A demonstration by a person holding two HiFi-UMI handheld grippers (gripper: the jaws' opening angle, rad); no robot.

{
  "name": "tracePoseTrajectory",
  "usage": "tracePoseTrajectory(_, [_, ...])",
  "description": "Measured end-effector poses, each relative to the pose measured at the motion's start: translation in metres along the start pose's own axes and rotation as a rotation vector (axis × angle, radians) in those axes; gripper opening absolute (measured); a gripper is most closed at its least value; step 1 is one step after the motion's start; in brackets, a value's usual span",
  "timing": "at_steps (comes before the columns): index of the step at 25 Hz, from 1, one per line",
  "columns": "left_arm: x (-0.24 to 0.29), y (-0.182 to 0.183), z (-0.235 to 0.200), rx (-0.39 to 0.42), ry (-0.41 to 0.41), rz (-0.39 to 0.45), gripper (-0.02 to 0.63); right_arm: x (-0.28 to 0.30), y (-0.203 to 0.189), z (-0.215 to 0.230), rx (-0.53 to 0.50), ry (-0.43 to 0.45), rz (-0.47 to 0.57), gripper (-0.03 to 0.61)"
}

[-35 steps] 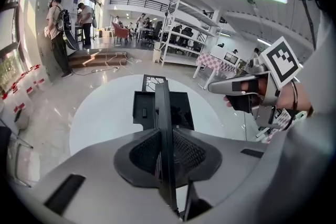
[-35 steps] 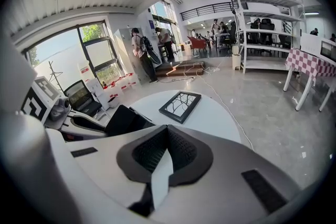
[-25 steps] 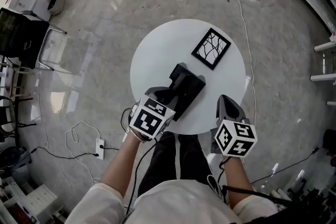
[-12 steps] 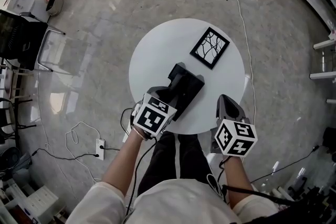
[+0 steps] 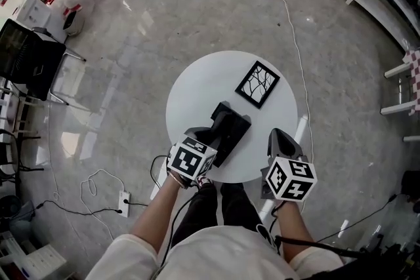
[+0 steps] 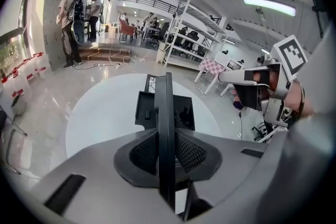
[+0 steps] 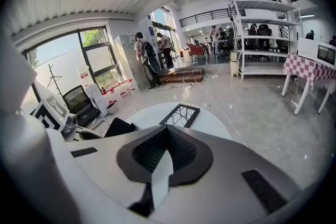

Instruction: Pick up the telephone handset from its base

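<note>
Round white table in bright workshop hall, left gripper closing tight on black telephone handset, base just ahead, right gripper clenched empty alongside, framed picture beyond.

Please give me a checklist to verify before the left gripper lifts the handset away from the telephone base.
1. Left gripper grip on the handset: jaws closing, pads pressing on both sides. Ok.
2. Handset already free of the base: cannot tell.
3. Right gripper out of the way: shut, empty, beside the table edge. Ok.
4. Picture frame apart from the telephone: ok.
5. Handset cord free to follow: cannot tell, no cord is visible.
</note>
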State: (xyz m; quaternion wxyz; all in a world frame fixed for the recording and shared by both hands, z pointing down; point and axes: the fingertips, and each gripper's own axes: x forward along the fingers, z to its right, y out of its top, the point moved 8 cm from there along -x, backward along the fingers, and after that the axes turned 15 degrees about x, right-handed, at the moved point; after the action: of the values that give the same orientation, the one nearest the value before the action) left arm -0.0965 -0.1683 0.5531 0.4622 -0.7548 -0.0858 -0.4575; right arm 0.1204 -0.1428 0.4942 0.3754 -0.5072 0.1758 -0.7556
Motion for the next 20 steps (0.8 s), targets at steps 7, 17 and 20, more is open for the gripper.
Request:
tracePoseTrajectory(7, [-0.031,0.021,-0.005,-0.006,0.034,0.063,0.084,-0.003,0.020,-0.020,-0.012,0.031,0.033,0.023])
tracePoseTrajectory(17, [-0.074,0.069,-0.018,0.056,0.117,0.186,0.084,0.000,0.055,-0.055,-0.041,0.082,0.097,0.024])
tracePoseTrajectory(20, [-0.092,0.086,-0.019,0.079,0.138,0.231,0.084,-0.005,0.066,-0.067,-0.050,0.098,0.113,0.023])
